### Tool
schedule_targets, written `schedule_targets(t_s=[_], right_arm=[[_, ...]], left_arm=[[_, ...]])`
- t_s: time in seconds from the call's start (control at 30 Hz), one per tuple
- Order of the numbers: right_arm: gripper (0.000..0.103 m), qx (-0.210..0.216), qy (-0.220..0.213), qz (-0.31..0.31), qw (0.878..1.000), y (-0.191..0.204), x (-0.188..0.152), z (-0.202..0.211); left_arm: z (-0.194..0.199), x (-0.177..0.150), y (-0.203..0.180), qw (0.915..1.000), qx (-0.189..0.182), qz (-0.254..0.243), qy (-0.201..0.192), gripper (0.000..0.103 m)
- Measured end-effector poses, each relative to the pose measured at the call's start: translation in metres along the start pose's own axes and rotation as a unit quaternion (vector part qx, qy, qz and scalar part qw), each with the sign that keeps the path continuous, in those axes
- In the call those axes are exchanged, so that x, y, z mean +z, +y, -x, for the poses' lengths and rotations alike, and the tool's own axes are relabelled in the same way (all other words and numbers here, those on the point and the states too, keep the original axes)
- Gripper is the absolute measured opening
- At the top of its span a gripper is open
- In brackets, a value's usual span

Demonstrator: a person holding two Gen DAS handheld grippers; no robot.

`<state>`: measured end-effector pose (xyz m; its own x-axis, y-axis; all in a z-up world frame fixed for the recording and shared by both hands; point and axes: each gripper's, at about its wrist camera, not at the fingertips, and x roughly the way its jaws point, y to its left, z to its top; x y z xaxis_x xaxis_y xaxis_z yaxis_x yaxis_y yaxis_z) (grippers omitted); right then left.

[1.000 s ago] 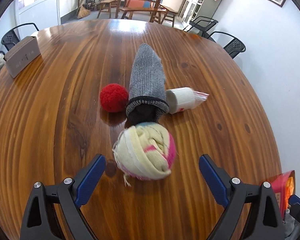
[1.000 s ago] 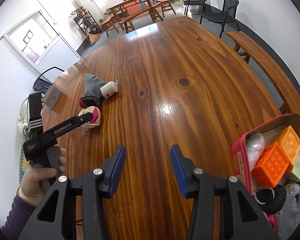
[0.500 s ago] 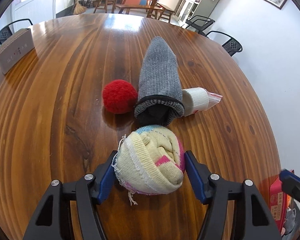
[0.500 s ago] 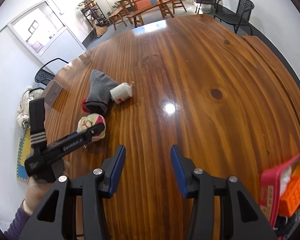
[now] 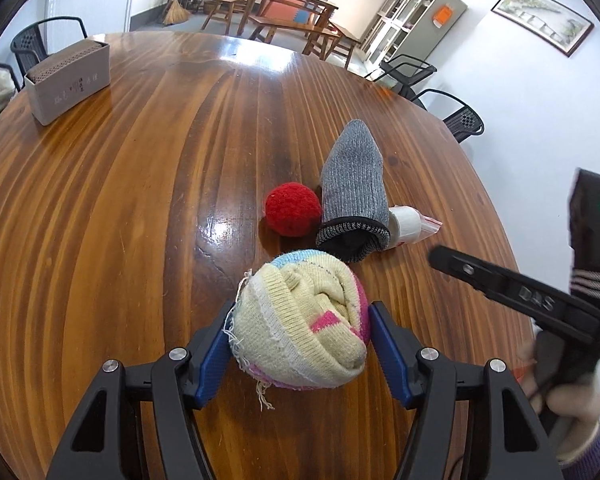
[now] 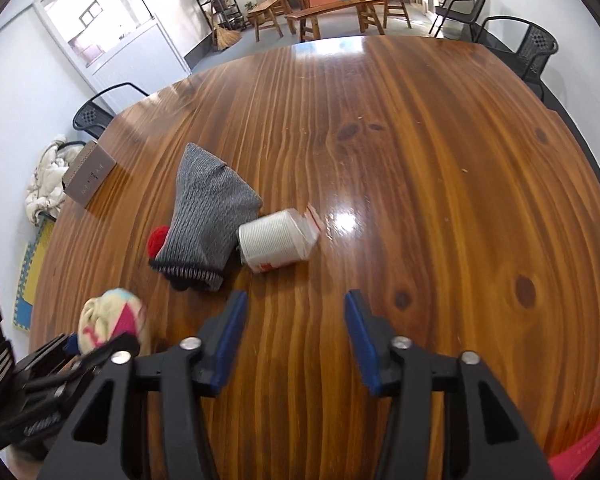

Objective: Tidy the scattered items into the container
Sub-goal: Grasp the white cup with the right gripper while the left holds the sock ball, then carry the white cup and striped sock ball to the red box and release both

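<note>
My left gripper (image 5: 300, 344) is shut on a rolled cream, pink and blue sock ball (image 5: 304, 320), held just above the wooden table (image 5: 120, 200). Beyond it lie a red pompom ball (image 5: 293, 209), a grey knit sock (image 5: 354, 192) and a white wrapped roll (image 5: 408, 226). My right gripper (image 6: 296, 336) is open and empty, low over the table, with the white roll (image 6: 276, 246) and grey sock (image 6: 208, 220) just ahead to its left. The sock ball also shows in the right wrist view (image 6: 112, 320). Only a red edge of the container (image 6: 584, 448) shows at lower right.
A beige box (image 5: 66, 80) stands at the table's far left edge. Black chairs (image 5: 460, 116) stand around the table. The right gripper's body (image 5: 540, 304) reaches in from the right in the left wrist view.
My left gripper closed on the sock ball and lifted it back a little. My right gripper swung left from the container toward the white roll and grey sock.
</note>
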<state>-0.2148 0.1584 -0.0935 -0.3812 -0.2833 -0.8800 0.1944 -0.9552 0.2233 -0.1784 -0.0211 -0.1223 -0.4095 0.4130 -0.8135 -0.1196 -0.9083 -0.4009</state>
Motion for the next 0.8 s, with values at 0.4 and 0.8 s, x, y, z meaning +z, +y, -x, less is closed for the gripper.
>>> schedule_targets(t_s=[0.4, 0.8], right_arm=[[0.045, -0.029, 0.015, 0.043, 0.999, 0.023, 0.026, -0.053], [0.044, -0.006, -0.032, -0.007, 0.999, -0.015, -0.017, 0.043]], left_arm=[[0.007, -0.008, 0.01, 0.9998, -0.004, 0.013, 0.012, 0.067], [0.028, -0.022, -0.048, 0.9994, -0.02, -0.027, 0.005, 0.067]])
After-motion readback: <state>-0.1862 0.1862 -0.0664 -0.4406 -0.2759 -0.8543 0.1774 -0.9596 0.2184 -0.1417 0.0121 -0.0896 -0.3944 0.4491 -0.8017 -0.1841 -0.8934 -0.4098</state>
